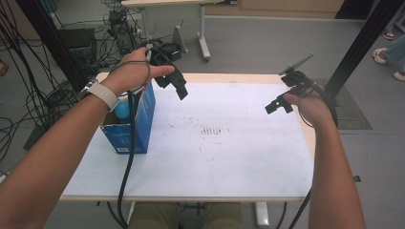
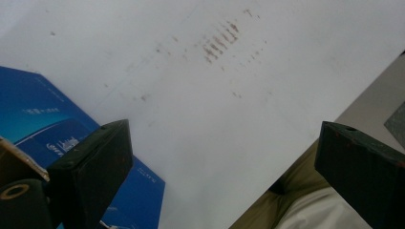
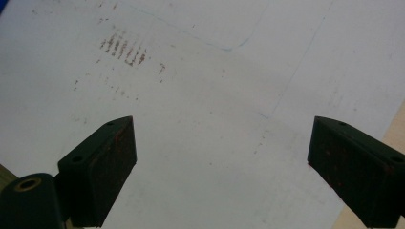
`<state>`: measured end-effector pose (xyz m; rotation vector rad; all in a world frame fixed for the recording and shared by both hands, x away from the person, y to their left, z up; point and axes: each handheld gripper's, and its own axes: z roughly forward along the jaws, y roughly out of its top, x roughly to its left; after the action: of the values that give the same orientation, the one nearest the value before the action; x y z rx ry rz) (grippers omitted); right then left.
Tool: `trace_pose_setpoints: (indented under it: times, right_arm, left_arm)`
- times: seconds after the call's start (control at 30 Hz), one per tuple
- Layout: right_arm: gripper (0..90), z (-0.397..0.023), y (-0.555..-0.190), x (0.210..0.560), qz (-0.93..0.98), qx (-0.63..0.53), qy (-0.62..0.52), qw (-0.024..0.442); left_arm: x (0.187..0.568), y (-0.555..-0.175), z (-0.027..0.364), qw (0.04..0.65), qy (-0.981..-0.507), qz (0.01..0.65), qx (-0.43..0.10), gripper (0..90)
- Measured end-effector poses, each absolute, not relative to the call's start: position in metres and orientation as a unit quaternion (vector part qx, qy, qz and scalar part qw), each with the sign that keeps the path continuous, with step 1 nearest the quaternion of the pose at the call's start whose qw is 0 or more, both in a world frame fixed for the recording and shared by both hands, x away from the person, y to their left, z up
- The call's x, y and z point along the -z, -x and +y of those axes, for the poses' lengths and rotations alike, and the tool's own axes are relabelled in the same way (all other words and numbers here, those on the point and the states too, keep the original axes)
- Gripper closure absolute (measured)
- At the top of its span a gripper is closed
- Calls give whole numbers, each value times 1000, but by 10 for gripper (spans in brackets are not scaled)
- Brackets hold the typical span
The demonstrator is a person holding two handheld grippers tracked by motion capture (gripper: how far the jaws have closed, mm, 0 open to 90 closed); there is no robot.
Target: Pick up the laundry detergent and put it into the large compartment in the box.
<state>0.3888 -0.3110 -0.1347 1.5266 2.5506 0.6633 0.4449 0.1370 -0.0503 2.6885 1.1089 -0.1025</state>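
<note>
An open blue cardboard box [image 1: 135,125] stands at the table's left side, with a light blue ball [image 1: 122,110] inside it. My left gripper [image 1: 174,85] hangs above the table just right of the box's far end, open and empty. In the left gripper view my left gripper [image 2: 222,160] has its jaws wide apart over the white sheet, with the blue box [image 2: 43,119] at the lower left. My right gripper [image 1: 278,105] hovers over the table's right side, open. The right gripper view has my right gripper [image 3: 220,155] spread wide above the bare white sheet [image 3: 215,86].
A white sheet [image 1: 215,143] covers the table, with a patch of brown marks [image 1: 214,131] at its middle. Cables and equipment [image 1: 114,28] lie on the floor beyond the far left. Black frame posts [image 1: 363,43] stand at the right and left. Another table's leg [image 1: 204,33] stands behind.
</note>
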Motion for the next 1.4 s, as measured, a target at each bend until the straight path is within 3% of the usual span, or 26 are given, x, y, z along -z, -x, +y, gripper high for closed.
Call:
trace_pose_setpoints:
  times: [0.17, 1.4]
  right_arm:
    - [90, -312, -389, 135, 836, -219, -500, 47]
    - [88, -317, -384, 136, 834, -221, -504, 48]
  left_arm:
    - [52, -450, 132, 101, -930, 349, 50, 66]
    - [62, -449, 133, 101, -930, 349, 57, 66]
